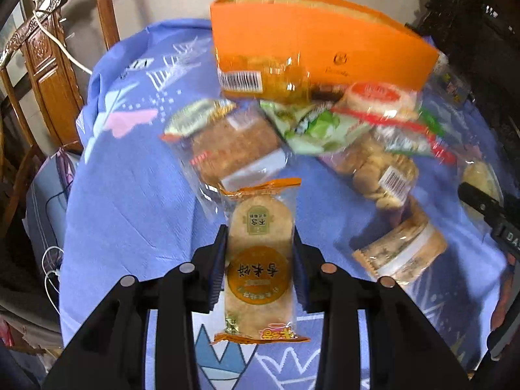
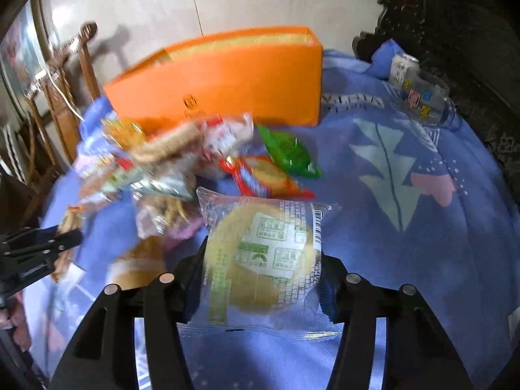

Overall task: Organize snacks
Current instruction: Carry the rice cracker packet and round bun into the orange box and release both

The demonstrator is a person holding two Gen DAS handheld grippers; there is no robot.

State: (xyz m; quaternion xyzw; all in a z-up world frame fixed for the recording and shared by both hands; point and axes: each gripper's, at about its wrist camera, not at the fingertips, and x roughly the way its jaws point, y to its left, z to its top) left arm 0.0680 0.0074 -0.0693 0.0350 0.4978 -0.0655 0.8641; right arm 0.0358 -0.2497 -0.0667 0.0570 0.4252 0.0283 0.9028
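My left gripper (image 1: 260,247) is shut on a rice cracker pack (image 1: 260,260) with an orange label, held above the blue cloth. My right gripper (image 2: 263,253) is shut on a round yellow pastry in a clear wrapper (image 2: 260,253). An open orange box (image 1: 312,42) stands at the back of the table; it also shows in the right wrist view (image 2: 221,81). A pile of wrapped snacks (image 1: 325,136) lies in front of it, also seen in the right wrist view (image 2: 182,165). The right gripper's tip (image 1: 487,208) shows at the left view's right edge.
A blue patterned cloth (image 2: 406,260) covers the table. Wooden chairs (image 1: 48,65) stand at the left. A clear glass (image 2: 422,97) and a small can (image 2: 401,66) sit at the far right by dark carved furniture (image 2: 455,32). The left gripper (image 2: 39,247) shows at the left edge.
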